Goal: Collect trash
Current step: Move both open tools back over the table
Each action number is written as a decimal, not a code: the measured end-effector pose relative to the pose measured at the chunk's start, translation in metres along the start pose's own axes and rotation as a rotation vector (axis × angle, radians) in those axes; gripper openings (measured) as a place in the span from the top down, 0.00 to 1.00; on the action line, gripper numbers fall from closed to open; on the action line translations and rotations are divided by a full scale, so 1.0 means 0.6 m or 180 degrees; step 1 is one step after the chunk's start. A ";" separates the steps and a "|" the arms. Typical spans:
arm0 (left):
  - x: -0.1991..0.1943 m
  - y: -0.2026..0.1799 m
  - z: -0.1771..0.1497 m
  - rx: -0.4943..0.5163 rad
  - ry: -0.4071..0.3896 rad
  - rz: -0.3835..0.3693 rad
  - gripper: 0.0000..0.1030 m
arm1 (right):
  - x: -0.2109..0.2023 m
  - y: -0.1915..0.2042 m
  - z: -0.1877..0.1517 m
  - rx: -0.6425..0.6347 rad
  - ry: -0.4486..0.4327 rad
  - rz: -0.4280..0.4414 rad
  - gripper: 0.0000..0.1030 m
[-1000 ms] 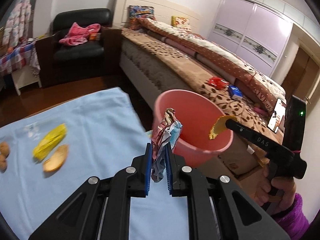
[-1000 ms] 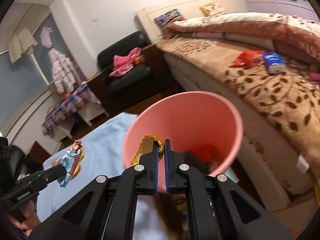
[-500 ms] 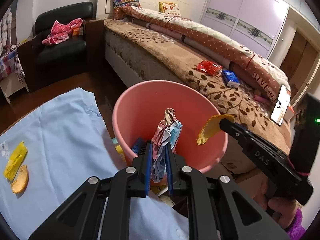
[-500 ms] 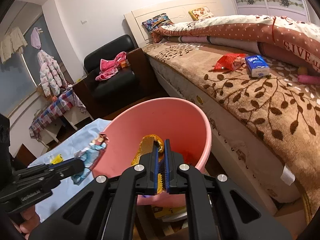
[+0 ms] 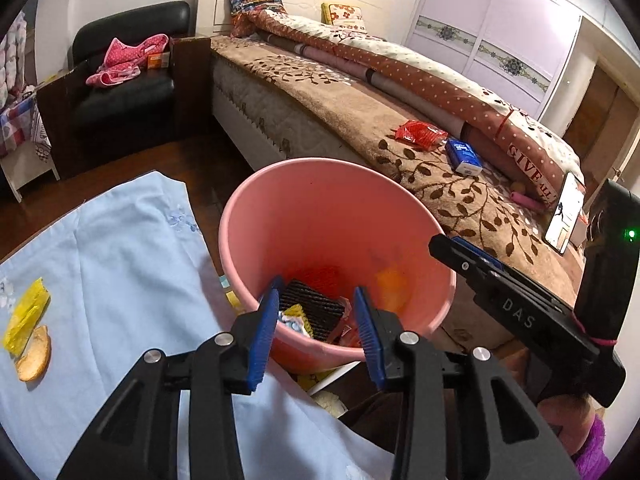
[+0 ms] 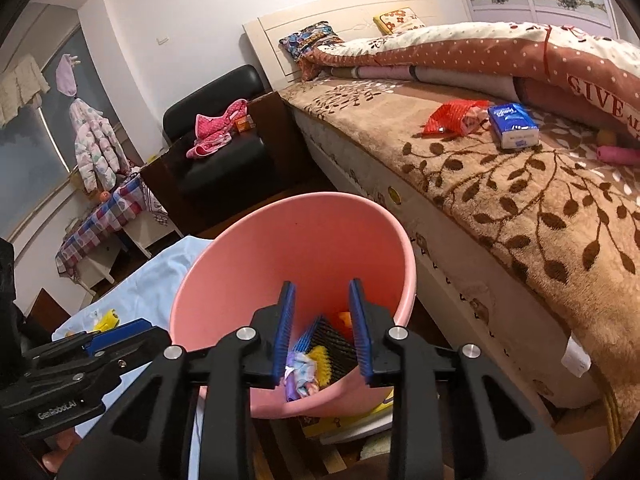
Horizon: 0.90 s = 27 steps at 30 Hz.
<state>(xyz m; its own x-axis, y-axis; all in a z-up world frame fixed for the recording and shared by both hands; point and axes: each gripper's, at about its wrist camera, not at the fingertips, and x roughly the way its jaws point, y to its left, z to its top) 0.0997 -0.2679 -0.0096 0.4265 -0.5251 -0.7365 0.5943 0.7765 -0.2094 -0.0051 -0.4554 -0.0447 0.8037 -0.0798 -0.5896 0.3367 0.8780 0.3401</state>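
Both of my grippers hung over the pink bin (image 5: 256,216), which stood on the floor between the tabletop's light-blue cloth (image 5: 120,264) and the bed (image 5: 360,120). The jaws of my left gripper (image 5: 316,316) were opening, with nothing between them; the crumpled wrapper (image 6: 300,372) lay in the bin bottom beside a black-and-yellow brush-like item (image 5: 310,308). The jaws of my right gripper (image 6: 322,328) were also opening and empty; an orange blur (image 5: 390,284) low against the bin wall was probably the peel, though it was too smeared to be certain.

The remaining trash lay on the cloth: a yellow wrapper (image 5: 26,316) and, touching its lower end, a curved piece of peel (image 5: 34,354). From the left wrist view both sat far to the left of my left jaws, well apart from the bin. The wrapper's long axis ran diagonally, upper right to lower left. My left gripper was clearly nearer to them; my right gripper sat on the bed side of the bin, so I judged the next pick belonged to the left
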 end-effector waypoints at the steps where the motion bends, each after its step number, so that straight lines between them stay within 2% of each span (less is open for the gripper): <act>1: -0.003 0.000 -0.002 -0.0009 -0.0009 -0.0005 0.63 | -0.002 0.001 0.000 -0.0001 -0.0004 -0.0001 0.72; 8: -0.034 0.011 -0.021 -0.0061 -0.0060 0.0043 0.63 | -0.022 0.030 -0.006 -0.0129 -0.0011 0.0127 0.72; 13: -0.072 0.034 -0.043 -0.0068 -0.0178 0.0156 0.63 | -0.036 0.059 -0.015 -0.0150 0.0026 0.0322 0.72; 21: -0.127 0.118 -0.085 -0.0289 -0.0241 0.0378 0.63 | -0.039 0.130 -0.041 -0.0336 0.0167 0.0539 0.72; 27: -0.174 0.207 -0.117 -0.0464 -0.0297 0.0676 0.63 | -0.032 0.185 -0.062 -0.0522 0.0300 0.0664 0.72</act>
<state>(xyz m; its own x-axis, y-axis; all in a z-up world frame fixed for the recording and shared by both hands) 0.0809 -0.0921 -0.0040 0.5961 -0.3696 -0.7128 0.3832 0.9111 -0.1520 -0.0014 -0.3387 -0.0228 0.7956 0.1483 -0.5874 0.0786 0.9362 0.3427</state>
